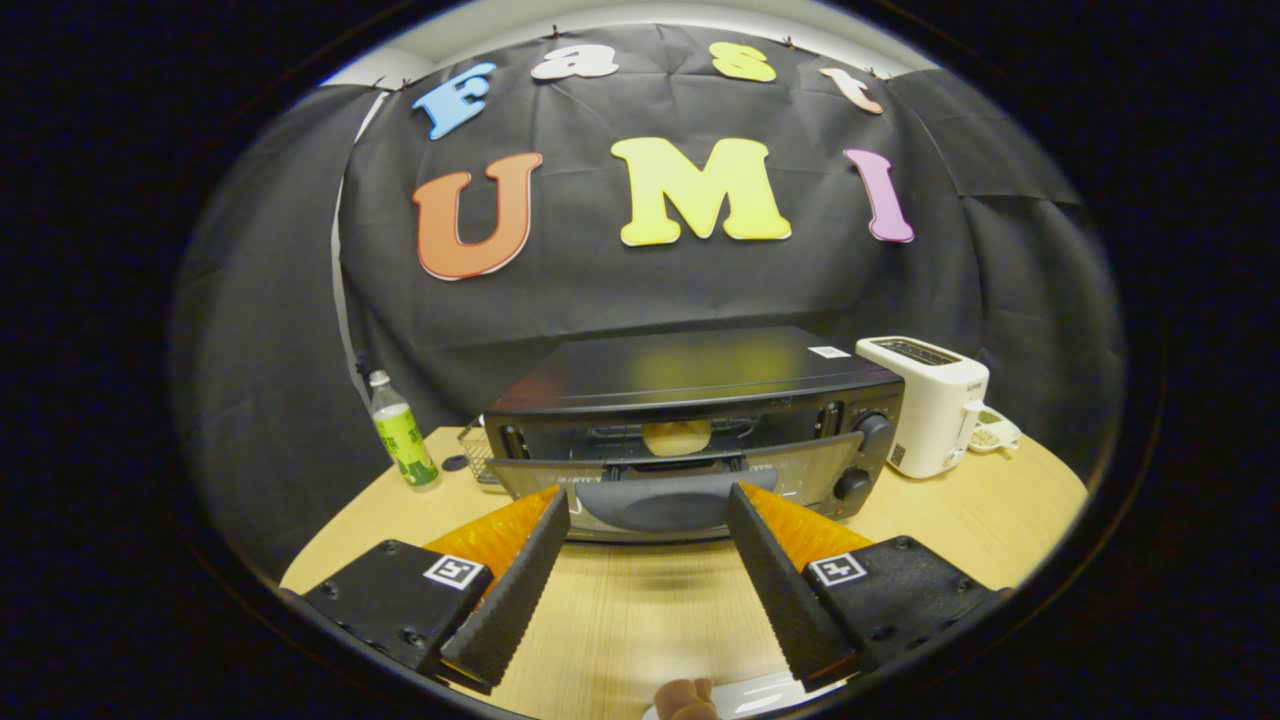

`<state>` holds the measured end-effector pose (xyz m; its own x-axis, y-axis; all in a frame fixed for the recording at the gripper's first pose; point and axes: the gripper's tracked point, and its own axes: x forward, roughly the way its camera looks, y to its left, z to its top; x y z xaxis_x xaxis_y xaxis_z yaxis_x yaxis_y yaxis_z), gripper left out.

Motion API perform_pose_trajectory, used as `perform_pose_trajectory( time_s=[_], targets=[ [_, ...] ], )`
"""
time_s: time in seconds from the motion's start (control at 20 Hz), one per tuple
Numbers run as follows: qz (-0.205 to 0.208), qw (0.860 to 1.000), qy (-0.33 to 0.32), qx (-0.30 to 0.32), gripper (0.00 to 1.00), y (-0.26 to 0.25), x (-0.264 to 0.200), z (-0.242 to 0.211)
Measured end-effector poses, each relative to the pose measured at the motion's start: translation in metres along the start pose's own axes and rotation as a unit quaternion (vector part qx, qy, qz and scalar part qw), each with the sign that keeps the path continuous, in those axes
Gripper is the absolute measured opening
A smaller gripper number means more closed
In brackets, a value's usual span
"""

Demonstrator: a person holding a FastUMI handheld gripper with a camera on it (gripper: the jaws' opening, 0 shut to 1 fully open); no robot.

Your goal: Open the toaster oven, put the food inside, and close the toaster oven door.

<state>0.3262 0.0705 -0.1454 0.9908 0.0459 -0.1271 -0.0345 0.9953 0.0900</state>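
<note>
- The toaster oven (690, 430) stands on the wooden table (640, 600), its door (690, 480) partly lowered.
- The food (677, 436), a pale round piece, lies inside the toaster oven behind the door.
- The gripper (648, 500) is spread wide, empty, fingertips just before the door's handle (660, 503).
- A white toaster (925, 400) stands right of the toaster oven; a bottle (400, 432) stands left.
</note>
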Motion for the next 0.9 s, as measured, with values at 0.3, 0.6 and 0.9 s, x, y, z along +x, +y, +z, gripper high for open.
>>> perform_pose_trajectory(
  time_s=[0.3, 0.6, 0.9],
  targets=[
    [-0.019, 1.0, 0.0, -0.012, 1.0, -0.011, -0.029, 0.012],
    [-0.045, 0.998, -0.015, -0.051, 1.0, -0.02, -0.094, 0.043],
    [-0.028, 0.993, -0.104, -0.04, 1.0, 0.001, -0.205, 0.103]
  ],
)
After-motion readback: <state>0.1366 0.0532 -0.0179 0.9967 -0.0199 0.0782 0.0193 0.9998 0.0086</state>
